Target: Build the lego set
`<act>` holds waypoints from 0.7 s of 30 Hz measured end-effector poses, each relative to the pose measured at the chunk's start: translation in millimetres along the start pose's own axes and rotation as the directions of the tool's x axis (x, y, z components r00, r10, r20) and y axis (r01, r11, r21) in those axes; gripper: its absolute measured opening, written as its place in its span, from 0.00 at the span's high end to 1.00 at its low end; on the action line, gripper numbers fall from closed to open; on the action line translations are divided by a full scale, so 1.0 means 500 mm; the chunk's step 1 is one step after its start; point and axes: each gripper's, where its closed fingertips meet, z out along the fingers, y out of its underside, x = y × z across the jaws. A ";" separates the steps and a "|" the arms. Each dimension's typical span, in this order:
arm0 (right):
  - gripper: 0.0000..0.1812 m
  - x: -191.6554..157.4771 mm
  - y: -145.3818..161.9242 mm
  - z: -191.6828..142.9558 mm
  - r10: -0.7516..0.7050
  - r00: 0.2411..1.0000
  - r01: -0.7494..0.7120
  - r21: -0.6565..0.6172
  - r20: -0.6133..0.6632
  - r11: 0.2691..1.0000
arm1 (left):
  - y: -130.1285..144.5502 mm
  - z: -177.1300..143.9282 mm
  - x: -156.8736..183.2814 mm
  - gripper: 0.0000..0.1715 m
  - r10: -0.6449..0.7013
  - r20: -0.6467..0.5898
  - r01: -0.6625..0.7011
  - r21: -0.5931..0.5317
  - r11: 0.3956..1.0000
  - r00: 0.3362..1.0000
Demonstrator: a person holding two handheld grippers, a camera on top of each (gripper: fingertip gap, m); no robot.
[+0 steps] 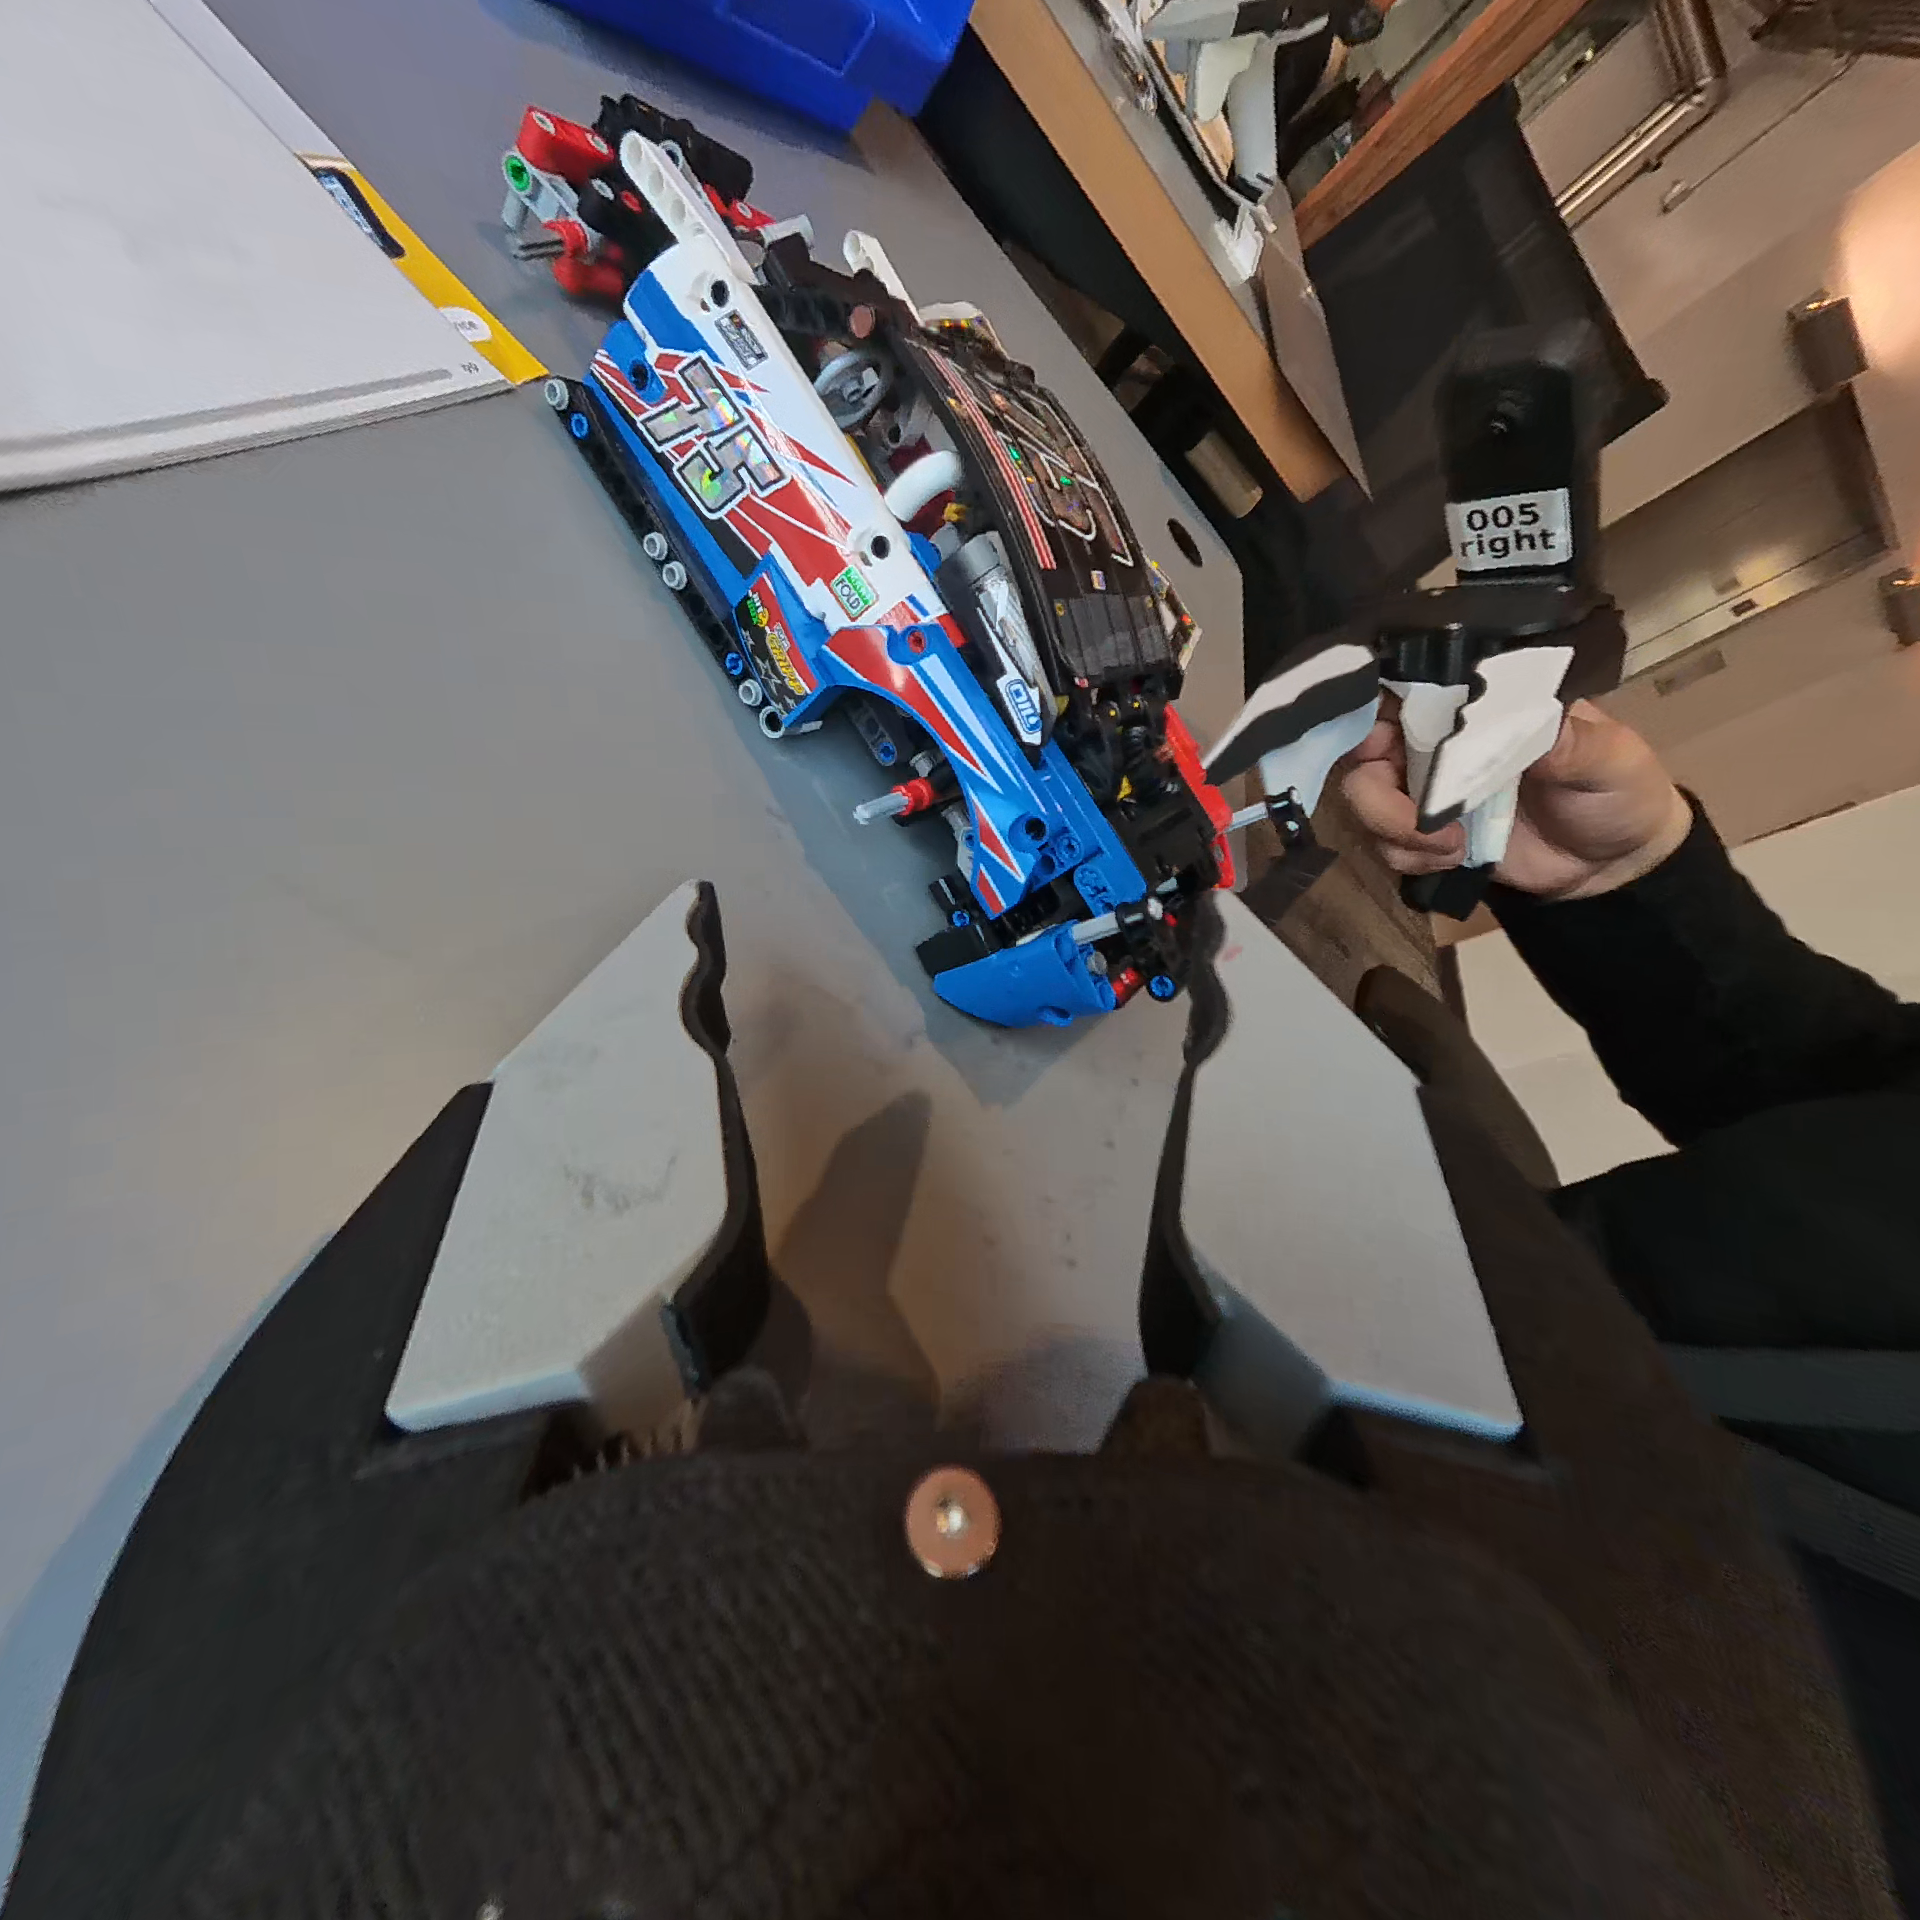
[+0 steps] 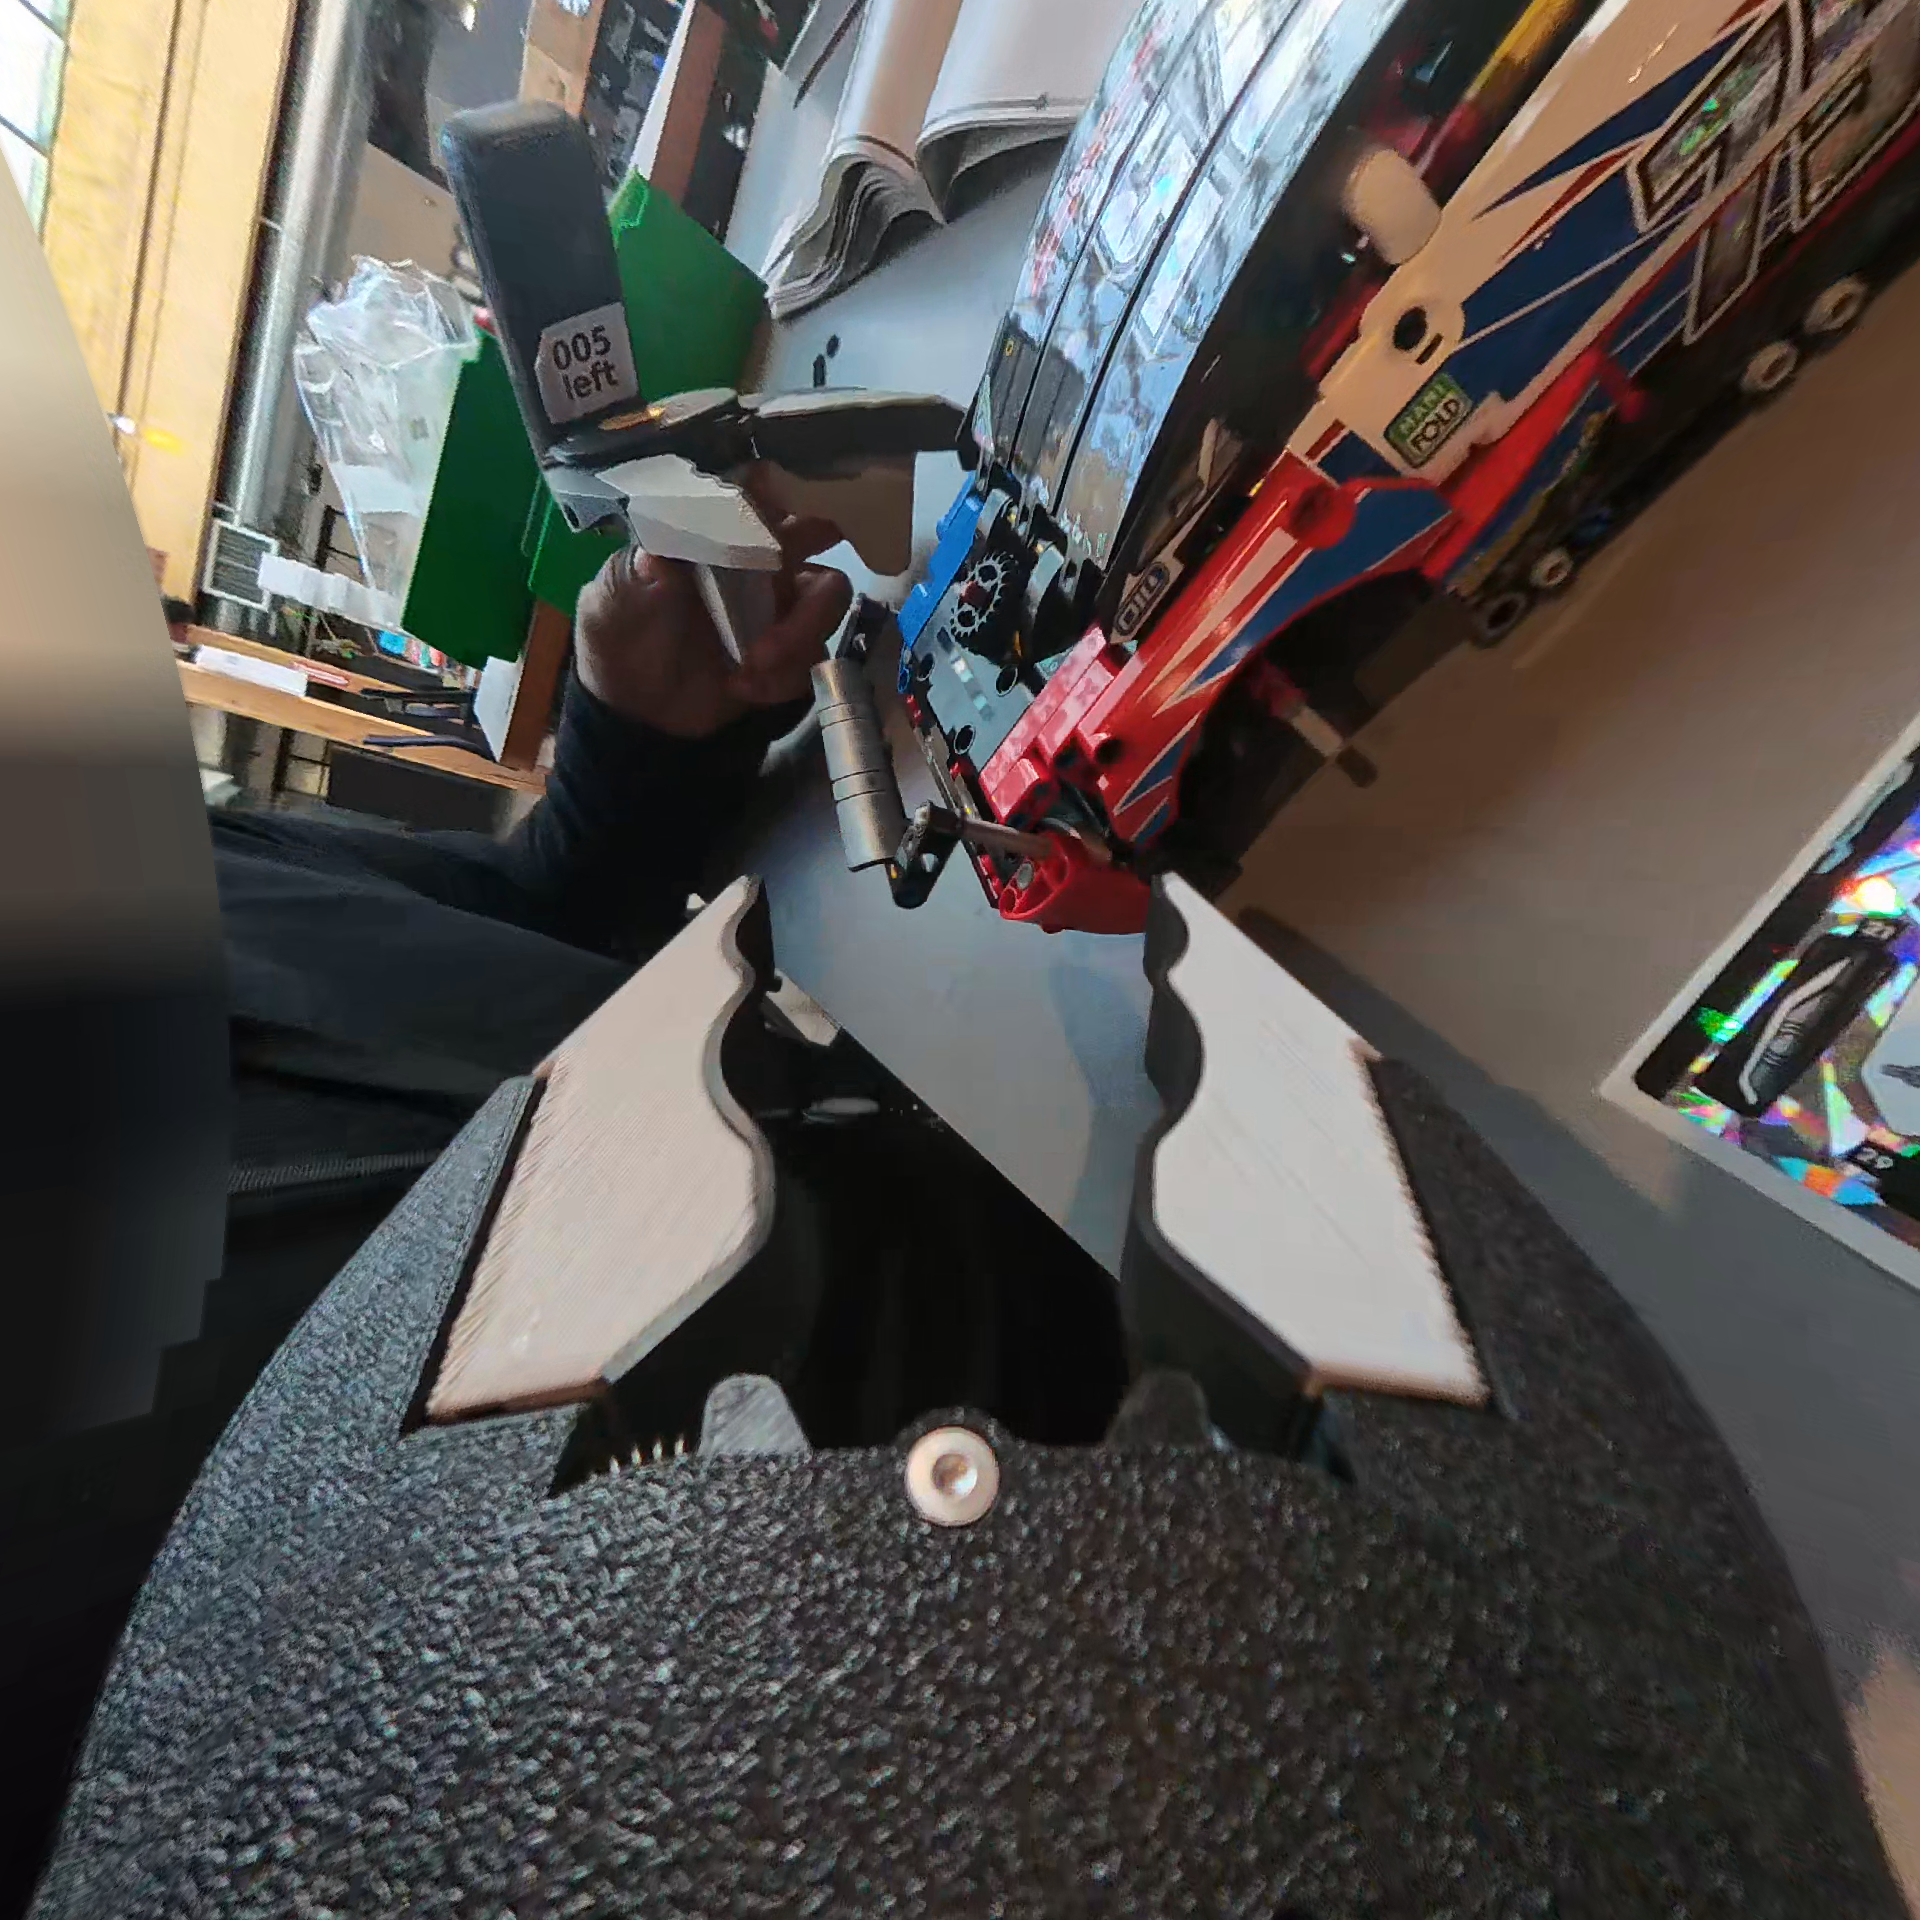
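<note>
Bright, even daylight in both views, strongest from the window (image 2: 31,94) far left of the right tongs (image 2: 956,914). Soft shadows on the table (image 1: 312,831) between the left tongs' (image 1: 951,940) fingers; glinting foil on the sticker sheet (image 2: 1808,1049) right of the right tongs. Strong fisheye bending at edges, motion blur on the car (image 2: 1299,468) ahead, smeared patch at left.

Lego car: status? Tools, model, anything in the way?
Left tool open, empty, near the car's nose. Right tool open, empty, same end. Lego car on grey table, no wheels fitted. Nothing blocking.
</note>
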 end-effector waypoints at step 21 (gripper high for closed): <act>0.66 0.027 0.009 0.029 0.182 0.977 -0.183 0.000 0.109 0.983 | 0.053 0.071 0.042 0.67 -0.142 -0.059 0.115 -0.328 0.938 0.988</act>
